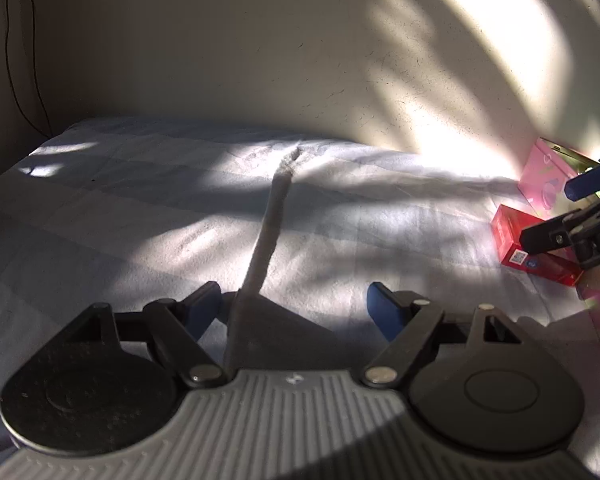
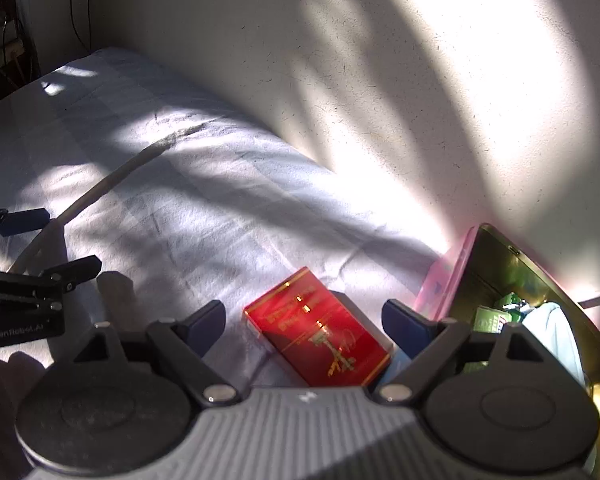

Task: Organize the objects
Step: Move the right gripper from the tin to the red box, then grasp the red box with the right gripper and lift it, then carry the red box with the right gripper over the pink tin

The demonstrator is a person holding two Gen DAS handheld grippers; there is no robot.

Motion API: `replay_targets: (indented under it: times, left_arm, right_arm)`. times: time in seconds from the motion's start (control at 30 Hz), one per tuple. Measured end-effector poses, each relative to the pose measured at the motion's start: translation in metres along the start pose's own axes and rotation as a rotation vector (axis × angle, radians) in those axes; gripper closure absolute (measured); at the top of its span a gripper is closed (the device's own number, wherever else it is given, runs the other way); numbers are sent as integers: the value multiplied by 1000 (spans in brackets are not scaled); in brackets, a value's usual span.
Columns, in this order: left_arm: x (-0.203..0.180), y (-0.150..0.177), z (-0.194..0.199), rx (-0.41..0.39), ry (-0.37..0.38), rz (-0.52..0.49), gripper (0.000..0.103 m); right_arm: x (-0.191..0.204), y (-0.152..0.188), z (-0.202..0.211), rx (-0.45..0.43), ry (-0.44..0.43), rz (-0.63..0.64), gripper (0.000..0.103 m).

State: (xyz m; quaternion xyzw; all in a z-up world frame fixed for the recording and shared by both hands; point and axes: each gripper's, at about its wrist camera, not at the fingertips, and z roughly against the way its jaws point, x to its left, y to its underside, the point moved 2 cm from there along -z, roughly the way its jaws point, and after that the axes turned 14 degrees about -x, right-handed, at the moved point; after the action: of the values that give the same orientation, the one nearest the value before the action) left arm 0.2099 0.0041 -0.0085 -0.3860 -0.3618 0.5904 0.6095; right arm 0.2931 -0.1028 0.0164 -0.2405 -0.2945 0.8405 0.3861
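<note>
The right tool (image 2: 304, 320) is hovering with its jaws spread wide around the red box (image 2: 320, 332), which is lying on the checked cloth (image 2: 180, 200) just beside the open pink tin (image 2: 500, 280). The left tool (image 1: 296, 308) is gaping too, a pale stick (image 1: 272, 216) lying beside its left finger. The grasp seems pending; next, closing squarely on the box.
</note>
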Motion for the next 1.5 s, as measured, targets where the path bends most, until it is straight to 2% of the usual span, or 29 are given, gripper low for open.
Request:
replay_targets:
  times: [0.07, 0.2, 0.23, 0.3, 0.33, 0.37, 0.43, 0.5, 0.6, 0.7, 0.83, 0.9, 0.97, 1.0, 1.07, 1.1, 1.2, 1.27, 1.3, 1.37, 1.43, 1.5]
  left_arm:
    - [4, -2, -4, 9, -18, -9, 20]
    - [18, -6, -6, 23, -5, 54, 17]
    - [20, -7, -6, 25, 1, 69, 17]
    - [22, -8, -5, 28, 8, 89, 16]
    - [24, -8, -6, 28, 10, 94, 16]
    - [24, -8, -6, 29, 11, 99, 15]
    - [23, -8, -5, 29, 12, 101, 14]
    - [22, -8, -5, 29, 12, 94, 14]
    - [24, -8, -5, 28, 20, 92, 13]
    - [24, -7, -3, 27, 37, 81, 11]
    - [15, -2, -2, 19, 33, 14, 9]
    - [11, -1, -1, 16, 51, -13, 9]
    - [9, 0, 1, 10, 75, -19, 9]
    - [8, 0, 2, 7, 84, -24, 9]
    - [7, 0, 3, 0, 97, -27, 9]
    - [6, 0, 5, -5, 102, -29, 9]
    - [2, 0, 7, -12, 116, -42, 9]
    - [-2, 1, 10, -6, 128, -47, 9]
    - [-4, 3, 12, 19, 156, -21, 10]
    - [-8, 4, 25, 7, 190, 4, 10]
    - [-14, 4, 48, 25, 373, 85, 16]
    - [-23, 7, 73, 0, 482, 90, 18]
  right_arm:
    - [1, 0, -13, 32, -9, 15, 13]
    - [0, 3, -43, 112, 11, 62, 10]
    - [-2, 4, -49, 123, 14, 54, 6]
    - [-9, 2, -52, 136, -2, 8, 5]
    - [-10, 1, -52, 138, -10, 6, 9]
    - [-9, 1, -51, 142, -17, -5, 18]
    - [-6, 0, -47, 163, -34, -30, 21]
    - [3, 5, -39, 159, -43, -1, 23]
    - [28, 16, -20, 151, -126, 10, 31]
    - [64, 38, 11, 107, -187, 70, 32]
    - [101, 84, 63, 23, -239, 132, 35]
    - [109, 111, 91, -51, -213, 137, 33]
    - [106, 137, 115, -99, -179, 119, 27]
    - [103, 149, 128, -152, -162, 91, 26]
    - [91, 179, 161, -315, -95, -28, 8]
    - [83, 194, 176, -368, -64, -94, 7]
    - [67, 238, 203, -435, -18, -270, 7]
    - [62, 256, 209, -437, -7, -348, 7]
    - [60, 261, 209, -439, -9, -355, 7]
    - [62, 260, 209, -446, -2, -328, 7]
    - [64, 254, 206, -455, -30, -314, 7]
    - [68, 246, 197, -453, -51, -282, 7]
